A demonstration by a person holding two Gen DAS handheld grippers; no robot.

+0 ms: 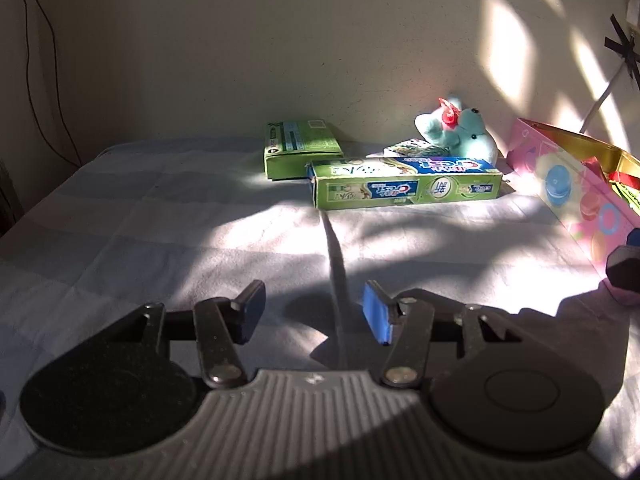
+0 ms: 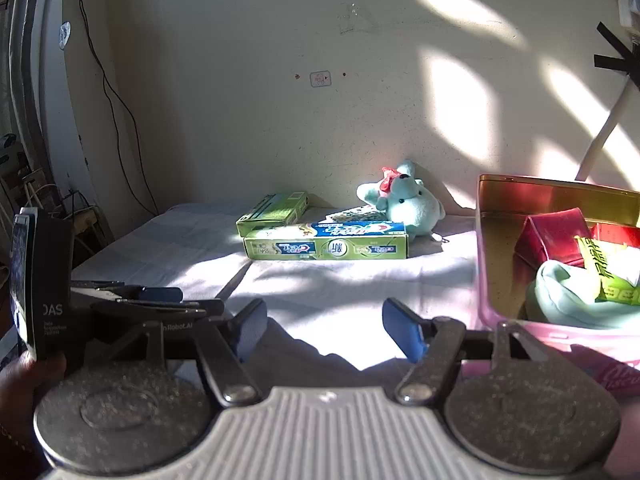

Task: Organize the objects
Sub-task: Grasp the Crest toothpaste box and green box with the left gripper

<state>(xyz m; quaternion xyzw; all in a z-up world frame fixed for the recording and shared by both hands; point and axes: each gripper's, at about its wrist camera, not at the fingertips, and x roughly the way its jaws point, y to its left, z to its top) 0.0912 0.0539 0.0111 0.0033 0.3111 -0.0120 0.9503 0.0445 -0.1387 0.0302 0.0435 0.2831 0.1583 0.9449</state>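
A long green toothpaste box (image 1: 406,184) (image 2: 326,242) lies on the pale cloth near the wall. Behind it sit a smaller green box (image 1: 300,148) (image 2: 272,212), a flat printed packet (image 1: 416,147) (image 2: 354,214) and a teal plush toy with a red bow (image 1: 460,130) (image 2: 408,200). A pink storage box (image 1: 576,196) (image 2: 560,324) at the right holds red cartons (image 2: 550,238), a yellow-green packet (image 2: 608,272) and a teal cloth (image 2: 568,300). My left gripper (image 1: 314,316) is open and empty over the cloth. My right gripper (image 2: 324,330) is open and empty beside the pink box.
The cloth-covered table (image 1: 160,220) ends at a cream wall (image 1: 240,60). The left gripper body (image 2: 48,300) shows at the left of the right wrist view. A black cable (image 2: 112,100) hangs down the wall. Clutter (image 2: 24,184) stands past the table's left edge.
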